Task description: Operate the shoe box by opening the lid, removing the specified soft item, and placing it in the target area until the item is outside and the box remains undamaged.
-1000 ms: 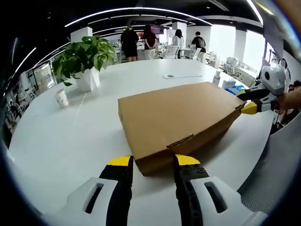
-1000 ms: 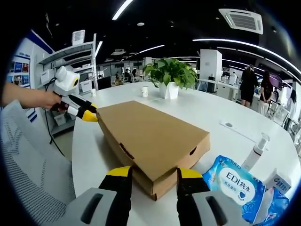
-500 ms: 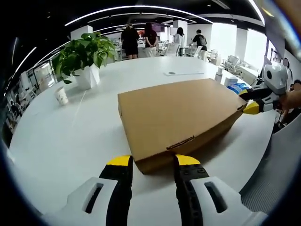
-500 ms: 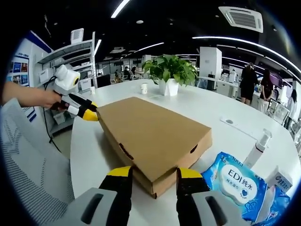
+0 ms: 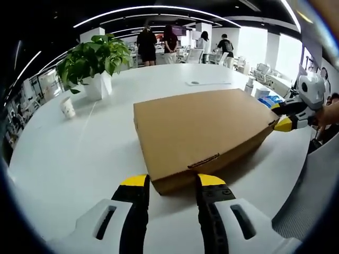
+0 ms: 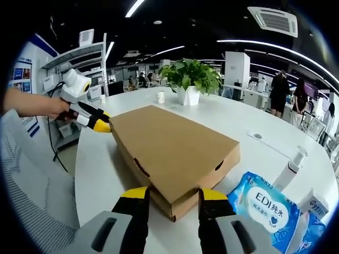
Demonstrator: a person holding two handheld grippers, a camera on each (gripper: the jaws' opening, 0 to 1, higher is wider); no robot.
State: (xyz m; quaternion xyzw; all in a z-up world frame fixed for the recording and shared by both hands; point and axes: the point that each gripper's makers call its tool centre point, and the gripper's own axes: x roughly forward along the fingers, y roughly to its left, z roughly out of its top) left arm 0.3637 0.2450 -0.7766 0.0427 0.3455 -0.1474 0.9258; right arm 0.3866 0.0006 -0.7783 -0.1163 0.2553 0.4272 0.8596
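Between the jaws of the left gripper [image 5: 172,181] sits one corner of the closed shoe box [image 5: 204,127], and the right gripper [image 6: 170,194] brackets the opposite corner; both stand released, jaws apart, gripping nothing. The lid is still down, so the soft item is hidden. I think a hard pinch could crush the cardboard, or an uneven lift could push the box toward the wipes pack [image 6: 264,203] just beside the right gripper
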